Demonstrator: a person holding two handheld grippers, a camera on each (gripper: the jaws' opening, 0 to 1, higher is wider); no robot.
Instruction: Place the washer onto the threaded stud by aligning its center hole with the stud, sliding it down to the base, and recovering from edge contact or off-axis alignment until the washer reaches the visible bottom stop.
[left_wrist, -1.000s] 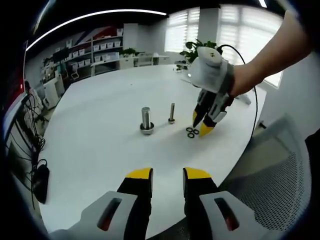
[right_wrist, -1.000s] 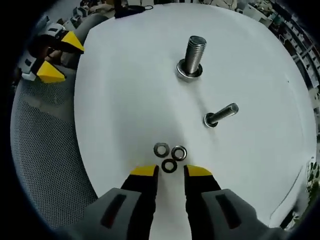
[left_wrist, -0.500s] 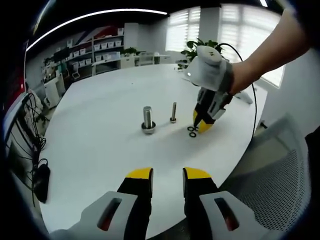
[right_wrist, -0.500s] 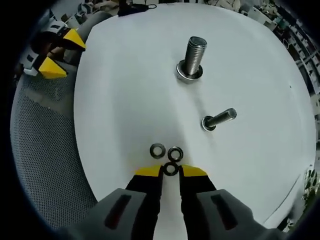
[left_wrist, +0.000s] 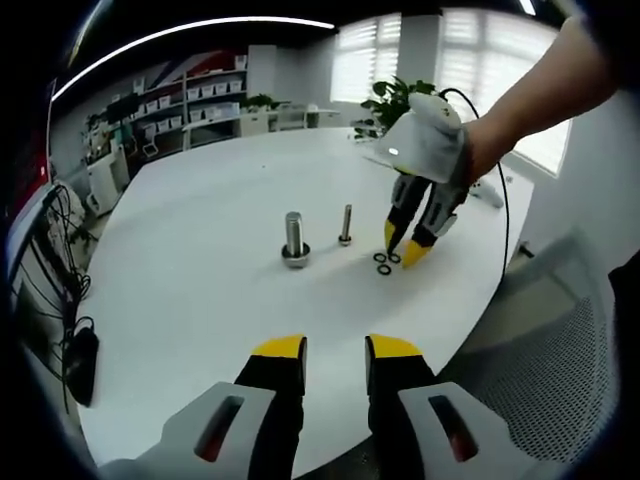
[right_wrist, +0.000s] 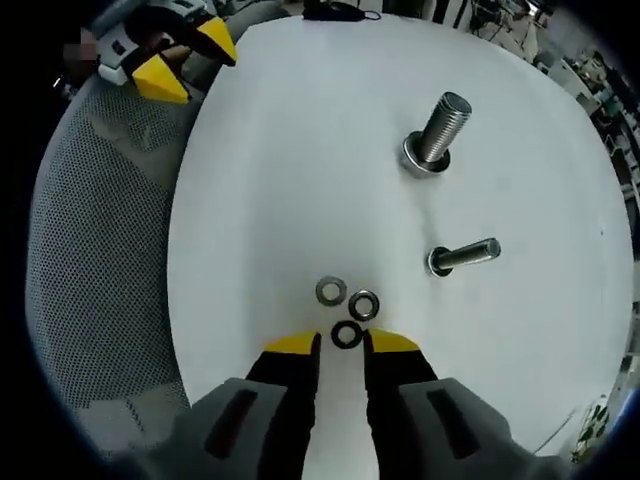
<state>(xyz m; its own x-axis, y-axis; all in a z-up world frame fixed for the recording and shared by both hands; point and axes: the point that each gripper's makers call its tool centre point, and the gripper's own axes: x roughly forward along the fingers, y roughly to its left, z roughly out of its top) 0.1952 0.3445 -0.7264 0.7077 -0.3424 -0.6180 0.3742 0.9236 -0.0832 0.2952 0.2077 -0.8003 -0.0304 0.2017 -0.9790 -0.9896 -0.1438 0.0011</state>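
Three washers on the white table (right_wrist: 250, 180), just ahead of the right gripper (right_wrist: 341, 343) tips.

Nearest washer (right_wrist: 346, 335) lies flat between the yellow tips, dark ring with a clear centre hole; jaws part-open around it, holding nothing yet. Second washer (right_wrist: 363, 304) and third washer (right_wrist: 331, 291) sit just beyond, touching or nearly so. Judged: thin, stiff, light, slick steel lying flush, so best pinched across its outer rim and likely to skate or tip. Thin stud (right_wrist: 463, 256) and thick stud (right_wrist: 438, 133) stand farther ahead to the right. Left gripper (left_wrist: 335, 346) hangs back, part-open, empty.
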